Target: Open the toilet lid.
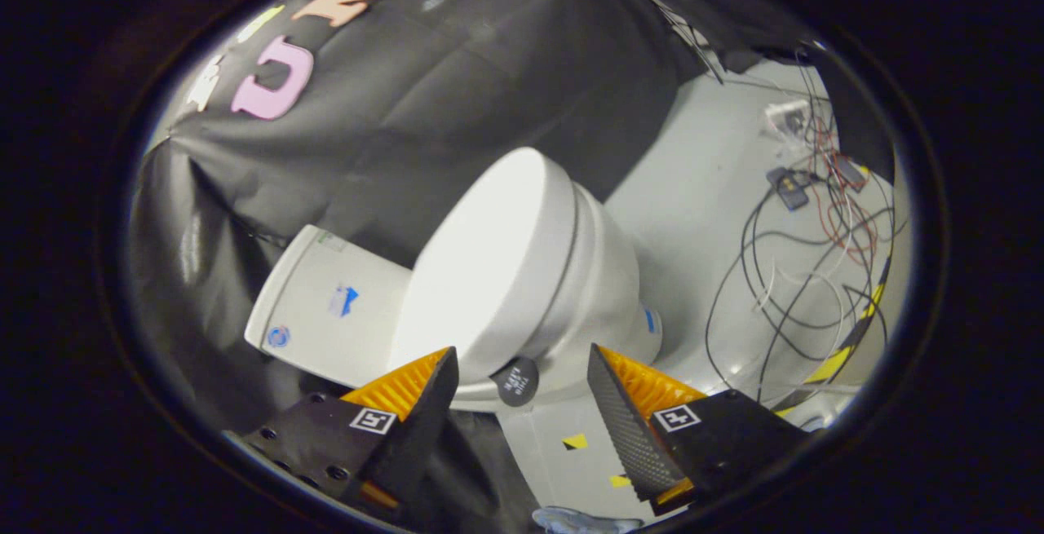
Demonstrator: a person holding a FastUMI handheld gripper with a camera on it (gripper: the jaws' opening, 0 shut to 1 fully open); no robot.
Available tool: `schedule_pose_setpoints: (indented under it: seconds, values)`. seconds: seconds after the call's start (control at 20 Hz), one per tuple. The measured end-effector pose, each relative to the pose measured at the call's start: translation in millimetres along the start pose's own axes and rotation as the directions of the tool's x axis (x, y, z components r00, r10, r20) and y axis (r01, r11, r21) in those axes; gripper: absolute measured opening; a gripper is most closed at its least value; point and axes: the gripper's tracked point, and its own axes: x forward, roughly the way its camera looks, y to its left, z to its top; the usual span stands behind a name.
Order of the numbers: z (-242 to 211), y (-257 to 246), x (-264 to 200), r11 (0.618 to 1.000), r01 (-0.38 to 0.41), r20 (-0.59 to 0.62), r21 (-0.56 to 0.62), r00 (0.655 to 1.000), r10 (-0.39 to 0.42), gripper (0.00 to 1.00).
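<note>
Toilet (571, 289): white, lid (481, 265) closed flat on the bowl, tank (326, 314) behind it against the black cloth wall; small round dark sticker (516, 381) at the bowl's front rim. It stands on a grey floor (701, 191), just ahead of the gripper (522, 375). Jaws: spread apart, holding nothing, front rim showing between them. Loose cables (807, 273) lie on the floor beside the toilet.

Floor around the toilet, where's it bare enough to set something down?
Bare floor lies between the toilet and the loose wires. The wires crowd the far side. The open gripper hovers near the closed lid.
</note>
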Motion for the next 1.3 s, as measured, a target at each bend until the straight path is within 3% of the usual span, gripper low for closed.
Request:
schedule_pose_setpoints:
  seconds: [0.15, 0.3, 0.35, 0.45, 0.55, 0.6, 0.7, 0.9, 1.05, 1.3]
  values:
    - [-27.9, 1.6, 16.9, 0.993, -0.020, -0.081, 0.114, 0.996, 0.030, 0.95]
    - [-29.9, 17.4, 22.7, 0.971, -0.037, -0.088, 0.238, 0.994, 0.059, 0.74]
    - [-31.1, 13.7, 25.8, 0.966, 0.003, -0.082, 0.259, 0.996, 0.018, 0.67]
    - [-25.7, 15.8, 23.4, 0.959, 0.006, -0.054, 0.285, 0.998, 0.010, 0.23]
    - [-17.6, 15.5, 15.8, 0.964, 0.010, -0.039, 0.266, 0.999, 0.001, 0.23]
    - [7.6, 2.4, 13.3, 0.958, 0.026, -0.026, 0.285, 0.999, -0.019, 0.23]
    - [-18.3, 10.7, 60.0, 0.944, 0.014, -0.031, 0.328, 1.000, -0.004, 0.01]
    - [-13.8, 23.9, 99.6, 0.974, 0.016, -0.026, 0.224, 1.000, -0.010, 0.01]
    - [2.4, 54.5, 73.5, 0.984, -0.012, 0.000, 0.176, 1.000, 0.013, 0.01]
    - [13.6, 76.5, 47.6, 0.996, 0.005, 0.045, 0.088, 0.999, -0.009, 0.01]
